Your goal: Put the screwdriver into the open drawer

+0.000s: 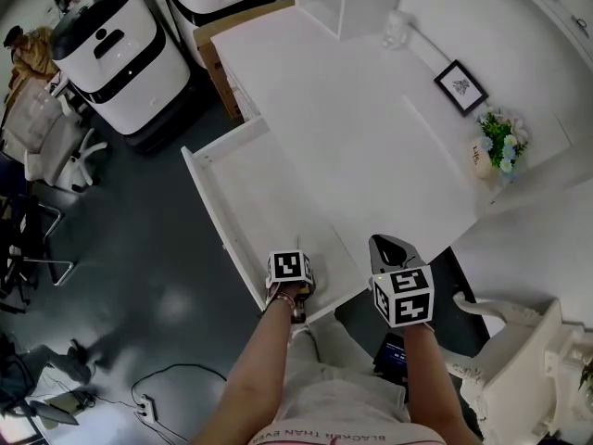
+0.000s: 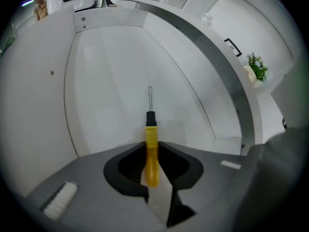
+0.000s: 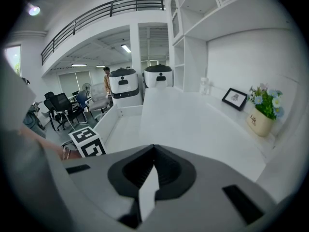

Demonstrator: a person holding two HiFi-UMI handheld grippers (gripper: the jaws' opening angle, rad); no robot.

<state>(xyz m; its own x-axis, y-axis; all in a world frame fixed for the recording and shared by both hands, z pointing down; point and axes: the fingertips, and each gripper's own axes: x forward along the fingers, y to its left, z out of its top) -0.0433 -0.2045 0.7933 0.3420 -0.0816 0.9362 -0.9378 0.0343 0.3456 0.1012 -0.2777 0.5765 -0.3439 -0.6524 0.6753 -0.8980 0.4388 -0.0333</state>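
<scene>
Clutter is kept to the far side of the white desk (image 1: 371,137), where a black picture frame (image 1: 460,86) and a flower pot (image 1: 491,156) are set near the wall, well apart from both grippers. Two white machines (image 1: 111,44) are parked on the dark floor beyond the desk's end, with office chairs (image 1: 65,151) at the left. The open drawer (image 1: 269,193) is pulled out from under the desk's edge, and low white walls are seen along its sides. The left gripper (image 2: 151,164) is pointed steeply down into the drawer's near end, with white drawer floor spread wide to either side. The screwdriver (image 2: 151,144) is pinched by its yellow handle between the left jaws, and its black collar and metal shaft are pointed past the tips toward the drawer's far wall. Whether its tip touches the floor cannot be told. The right gripper (image 3: 153,151) is held over the desk's near edge, its jaws pressed together with nothing between them
</scene>
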